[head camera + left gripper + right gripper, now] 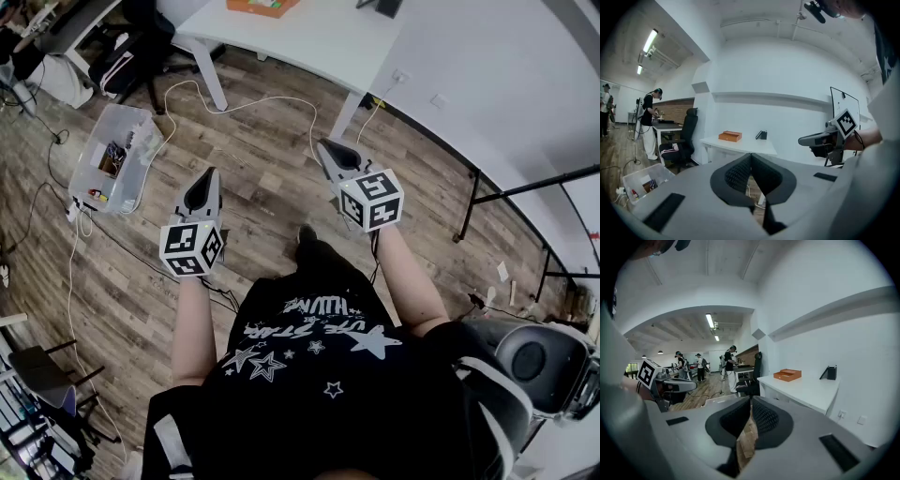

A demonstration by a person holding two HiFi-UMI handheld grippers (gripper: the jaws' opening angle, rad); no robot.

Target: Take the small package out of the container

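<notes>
Shirt print: white letters and stars, lower centre of the head view, upside down, not legible.
Left marker cube: black-and-white square code, no letters.
Right marker cube: same kind of code, no letters.

Person's got on a black short-sleeved T-shirt with white stars and white lettering printed across it. The left gripper and right gripper are grey wedge-shaped shells with black dimpled pads, and each carries a white cube with black square markers.
</notes>
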